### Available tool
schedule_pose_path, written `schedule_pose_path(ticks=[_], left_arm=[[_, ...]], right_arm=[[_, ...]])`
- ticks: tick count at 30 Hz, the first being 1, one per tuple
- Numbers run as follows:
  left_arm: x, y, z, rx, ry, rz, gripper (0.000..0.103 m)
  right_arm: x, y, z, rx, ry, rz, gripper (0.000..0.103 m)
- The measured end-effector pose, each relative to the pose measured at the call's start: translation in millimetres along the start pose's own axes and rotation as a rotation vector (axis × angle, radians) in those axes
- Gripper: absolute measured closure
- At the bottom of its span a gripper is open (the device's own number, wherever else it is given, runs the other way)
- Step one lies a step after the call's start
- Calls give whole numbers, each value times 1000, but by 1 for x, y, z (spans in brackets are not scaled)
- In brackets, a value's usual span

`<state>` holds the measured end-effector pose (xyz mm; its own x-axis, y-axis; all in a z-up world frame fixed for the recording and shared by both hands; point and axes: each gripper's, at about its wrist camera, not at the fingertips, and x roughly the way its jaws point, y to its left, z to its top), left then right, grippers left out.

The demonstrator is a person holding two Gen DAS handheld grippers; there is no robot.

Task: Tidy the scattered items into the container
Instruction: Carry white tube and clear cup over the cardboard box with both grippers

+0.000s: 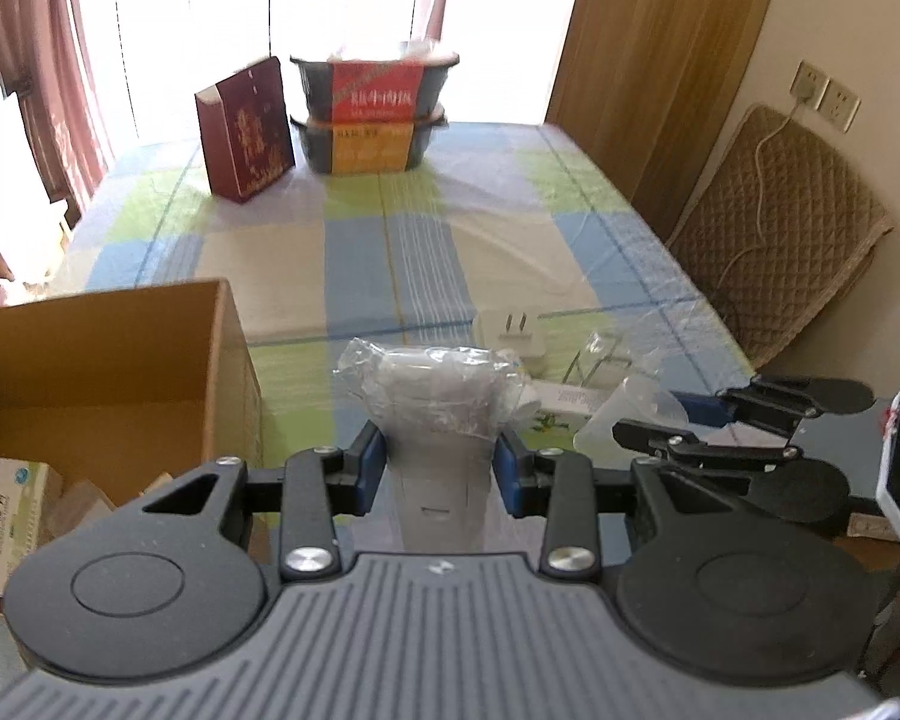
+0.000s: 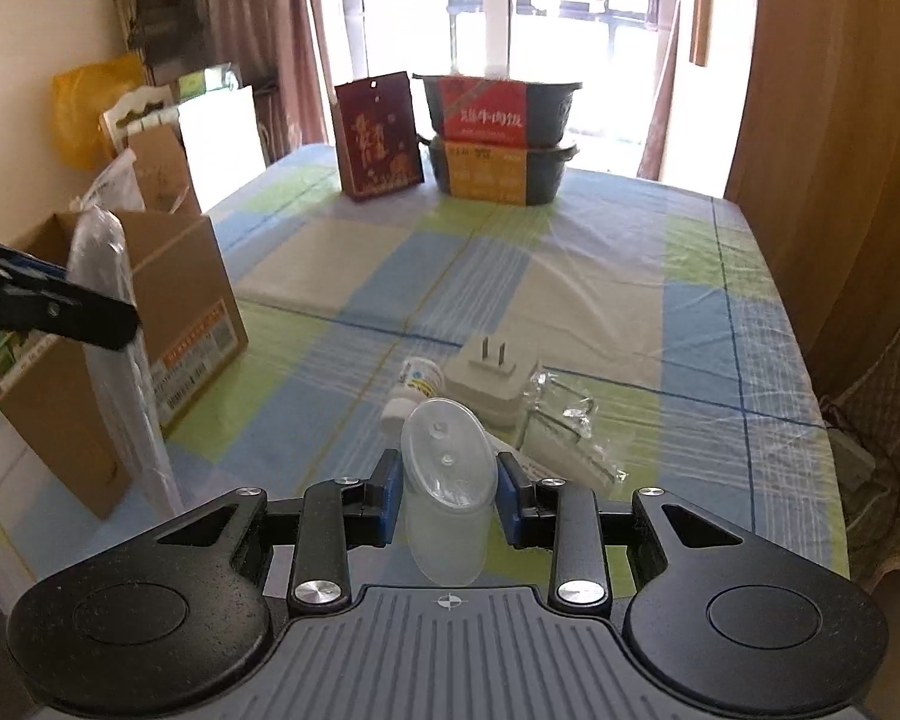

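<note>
Right next to the cardboard box (image 2: 150, 300), my left gripper (image 1: 438, 468) is clamped on a plastic-wrapped stack of cups (image 1: 438, 402), both blue pads pressed into the sides. It's held up off the table, level, with the stack poking forward past the fingers, just beside the box's near right corner. From the right wrist camera that wrapped stack hangs right in front of the box wall.

My right gripper (image 2: 447, 504) is squeezed onto a clear plastic bottle (image 2: 447, 480), a bit further from the box, pointing down the checked tablecloth (image 2: 570, 276). The bottle sits tilted between the pads, cap end facing away from me.

On the cloth past the bottle, well to the right of the box, are a white plug adapter (image 2: 492, 372), a small white medicine bottle (image 2: 411, 387) lying on its side, and a crinkly clear packet (image 2: 564, 426).

Inside the box I can see a green and white carton (image 1: 12, 522).
</note>
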<state>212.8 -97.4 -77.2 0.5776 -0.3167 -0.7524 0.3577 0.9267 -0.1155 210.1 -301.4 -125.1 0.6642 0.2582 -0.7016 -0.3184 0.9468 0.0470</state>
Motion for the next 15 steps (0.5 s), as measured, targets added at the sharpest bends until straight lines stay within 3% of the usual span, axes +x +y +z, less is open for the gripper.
schedule_pose_path(ticks=[9, 15], left_arm=[[-51, 29, 7, -32, -82, 4, 71], [-90, 58, 18, -43, -160, 46, 70]], right_arm=[[-31, 16, 23, 50, -54, 12, 68], [-44, 46, 46, 14, -103, 60, 68]])
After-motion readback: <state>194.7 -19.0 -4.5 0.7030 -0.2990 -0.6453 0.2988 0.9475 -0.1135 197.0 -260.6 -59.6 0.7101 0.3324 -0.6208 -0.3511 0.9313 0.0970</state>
